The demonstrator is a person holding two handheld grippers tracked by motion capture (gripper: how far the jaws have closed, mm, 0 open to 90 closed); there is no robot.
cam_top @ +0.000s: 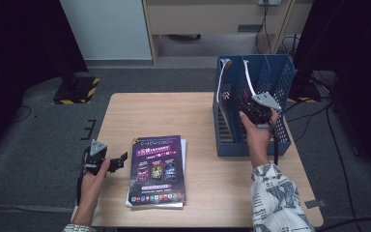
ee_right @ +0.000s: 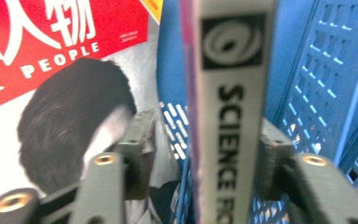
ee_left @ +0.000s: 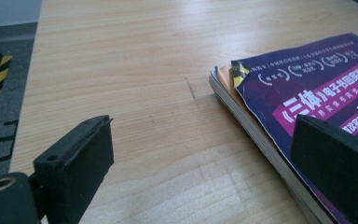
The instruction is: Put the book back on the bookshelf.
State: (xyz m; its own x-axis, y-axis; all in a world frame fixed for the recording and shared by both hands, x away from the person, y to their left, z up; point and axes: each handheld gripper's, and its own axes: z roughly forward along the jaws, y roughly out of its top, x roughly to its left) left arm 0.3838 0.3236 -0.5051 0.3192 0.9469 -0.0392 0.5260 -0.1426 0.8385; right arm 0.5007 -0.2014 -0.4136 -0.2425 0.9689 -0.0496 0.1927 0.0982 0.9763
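Black jaws of your right gripper (ee_right: 200, 158) stand on either side of the Science Fiction magazine (ee_right: 233, 116), its spine running upright between them; whether they pinch it or have slackened, you cannot tell. It stands in a slot of the blue file rack (cam_top: 275, 72), beside a red-covered magazine (ee_right: 51, 60). Your left gripper (ee_left: 205, 168) hangs open just beside the magazine stack (cam_top: 158, 169), whose layered edges show in the left gripper view.

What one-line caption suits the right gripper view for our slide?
Right gripper grips a magazine by its spine inside a blue file rack, beside a red-covered magazine.
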